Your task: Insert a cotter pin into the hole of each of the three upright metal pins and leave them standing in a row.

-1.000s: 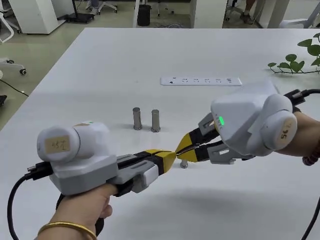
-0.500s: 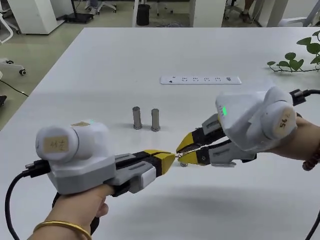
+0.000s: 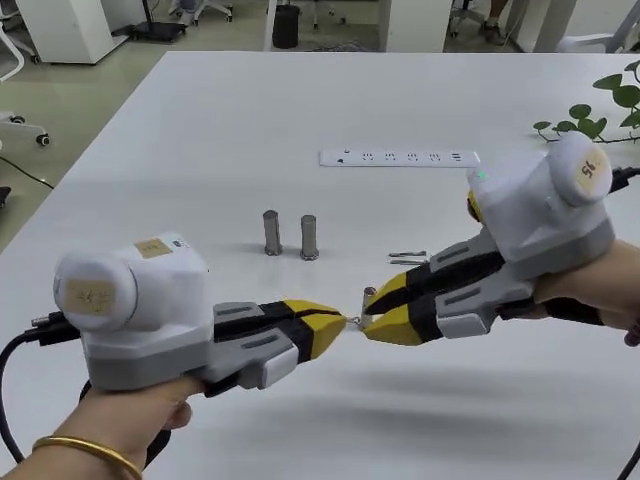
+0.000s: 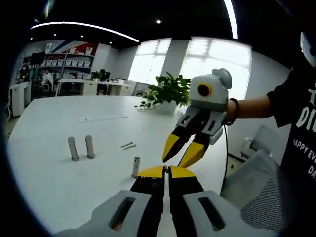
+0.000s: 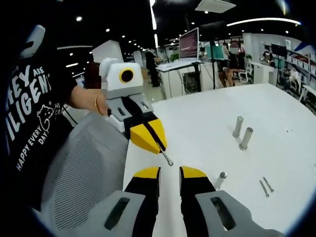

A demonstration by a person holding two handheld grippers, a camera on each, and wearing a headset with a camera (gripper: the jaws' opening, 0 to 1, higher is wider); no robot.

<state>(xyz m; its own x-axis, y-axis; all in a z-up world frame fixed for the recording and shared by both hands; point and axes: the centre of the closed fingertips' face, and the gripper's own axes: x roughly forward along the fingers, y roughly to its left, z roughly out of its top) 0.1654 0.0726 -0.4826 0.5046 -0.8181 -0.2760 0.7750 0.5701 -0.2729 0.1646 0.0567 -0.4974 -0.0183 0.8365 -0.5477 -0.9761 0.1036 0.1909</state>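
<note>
Yellow tips on my left gripper (image 3: pixel 338 322) are pressed flat together, and pinched between them is a thin cotter pin (image 5: pixel 166 156) whose end sticks out past the tips. In the left gripper view the two jaws meet with no gap. My right gripper (image 3: pixel 368 314) faces it tip to tip above the white table (image 3: pixel 200 130). Its fingers (image 4: pixel 172 145) stand spread in a narrow V and have hold of nothing. In the right gripper view the cotter pin's free end points at that gap and stops just short of it. From the head view I cannot tell whether it reaches between the tips.

Two metal pins (image 3: pixel 271 232) stand upright close beside each other, not touching, farther out on the table and to the left of where the grippers meet. A third metal pin (image 4: pixel 136 167) stands upright alone, nearer me, on the table just beside the right gripper's tips. Two spare cotter pins (image 3: pixel 408 258) lie flat on the table near the right gripper. Beyond them a white power strip (image 3: pixel 399 158) lies across the table, and a leafy plant (image 3: pixel 600 120) reaches in at the right edge.
</note>
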